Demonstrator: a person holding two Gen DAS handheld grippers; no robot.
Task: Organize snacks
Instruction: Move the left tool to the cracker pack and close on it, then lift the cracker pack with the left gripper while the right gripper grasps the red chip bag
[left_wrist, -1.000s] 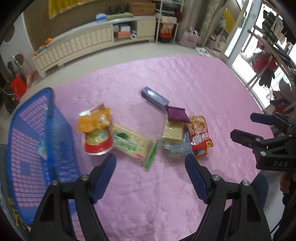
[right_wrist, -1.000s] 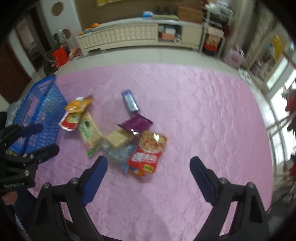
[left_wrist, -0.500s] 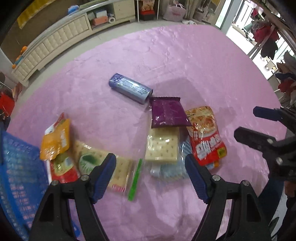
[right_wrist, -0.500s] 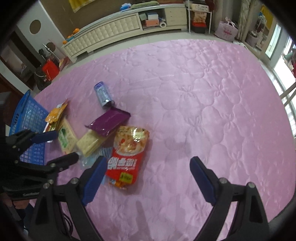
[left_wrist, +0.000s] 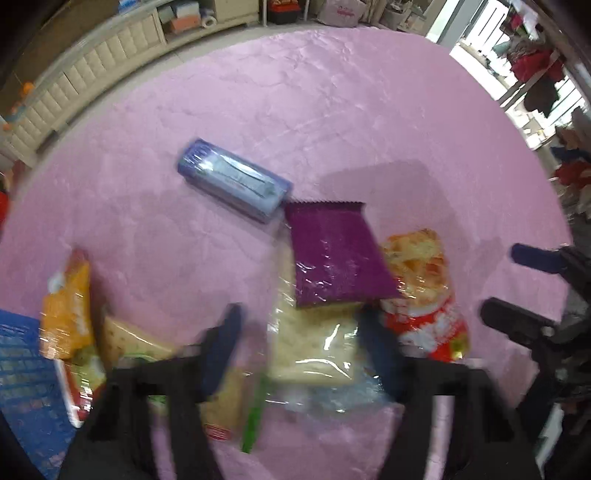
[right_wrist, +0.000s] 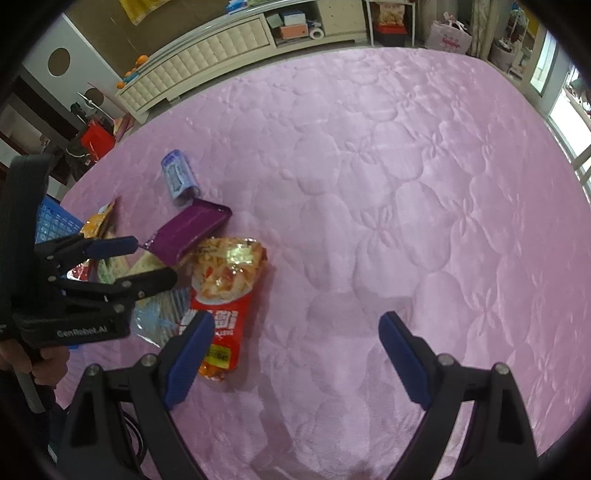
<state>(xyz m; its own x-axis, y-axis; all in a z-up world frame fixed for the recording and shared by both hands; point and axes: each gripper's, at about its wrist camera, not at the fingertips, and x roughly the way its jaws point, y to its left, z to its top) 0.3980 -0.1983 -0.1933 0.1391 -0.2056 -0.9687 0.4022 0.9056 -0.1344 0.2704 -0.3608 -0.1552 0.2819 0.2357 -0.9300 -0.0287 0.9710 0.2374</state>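
- Left gripper (left_wrist: 299, 347) hangs over the cracker pack (left_wrist: 314, 347), jaws just been closing in; pack lies between the fingers but pads don't press it yet, so nothing gripped.
- Right gripper (right_wrist: 291, 350) spread wide, nothing between the jaws, only bare pink quilt (right_wrist: 406, 184) below.
- Snacks sit in a loose pile on the quilt: purple packet (left_wrist: 332, 258) overlaps the crackers' far end, red chip bag (left_wrist: 424, 295) just beside on the right, blue tube (left_wrist: 232, 181) apart, further back.
- Handling, my guess: crackers light, brittle inside, film wrap slick & crinkly. Take it across the short sides w/ gentle squeeze; hard pinch prob cracks them. Purple packet may slide off when lifted.
- Blue basket (left_wrist: 26, 387) at left edge, likely drop spot.
- Left wrist view only: crackers' full face, green strip (left_wrist: 253, 417), orange pouch (left_wrist: 66, 310) next to another cracker pack; blurred tho.
- Right wrist view only: left tool side-on w/ person's hand (right_wrist: 33, 363), purple packet tilted up off the pile, chip bag's full length, sharp.
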